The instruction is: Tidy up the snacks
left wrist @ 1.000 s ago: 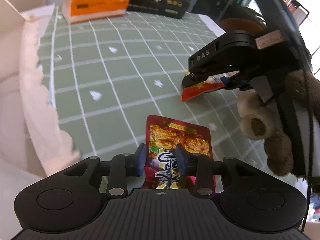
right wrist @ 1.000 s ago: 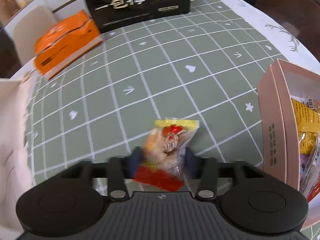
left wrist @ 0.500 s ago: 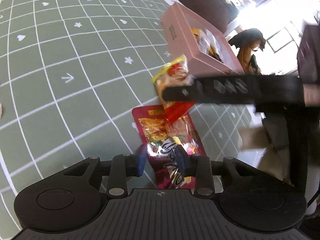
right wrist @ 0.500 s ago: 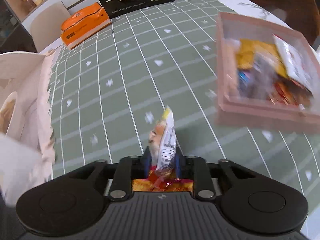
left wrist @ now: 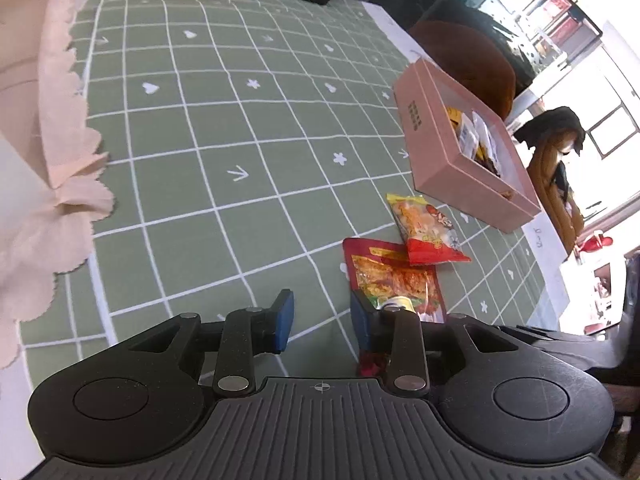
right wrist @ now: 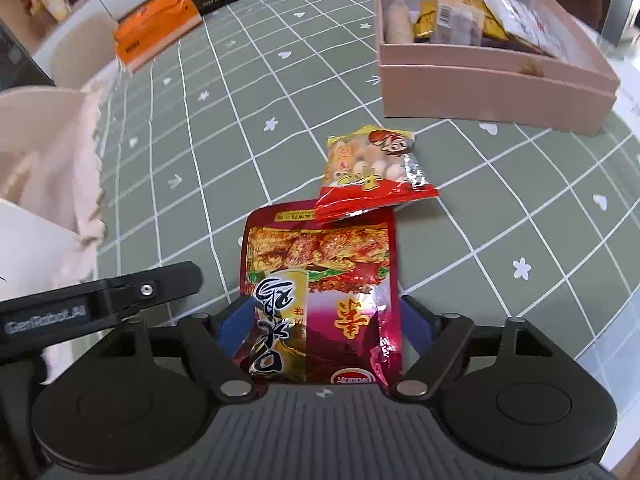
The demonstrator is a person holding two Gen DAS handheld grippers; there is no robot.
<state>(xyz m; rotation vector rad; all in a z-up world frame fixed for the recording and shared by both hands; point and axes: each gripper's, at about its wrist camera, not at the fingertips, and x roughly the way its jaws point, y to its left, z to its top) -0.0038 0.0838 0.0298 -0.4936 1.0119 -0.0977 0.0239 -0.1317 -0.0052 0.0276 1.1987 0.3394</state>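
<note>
The red snack packet (right wrist: 320, 280) lies flat on the green checked tablecloth (right wrist: 520, 220), its near end between the right gripper's (right wrist: 324, 320) opening jaws, pads off it. Just beyond, overlapping its far edge, lies the yellow-and-red packet (right wrist: 374, 168). Farther ahead to the right stands the pink box (right wrist: 492, 88) of snacks. The left gripper (left wrist: 322, 320) stands open and empty, the red packet just right of its right finger.

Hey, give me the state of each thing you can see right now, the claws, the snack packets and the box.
Left claw: open, nothing between its fingers.
Right claw: jaws opening, red packet between them.
Yellow packet: flat on the table, its red end overlapping the red packet.
Red packet: lying on the table.
Pink box: open, snacks inside.
</note>
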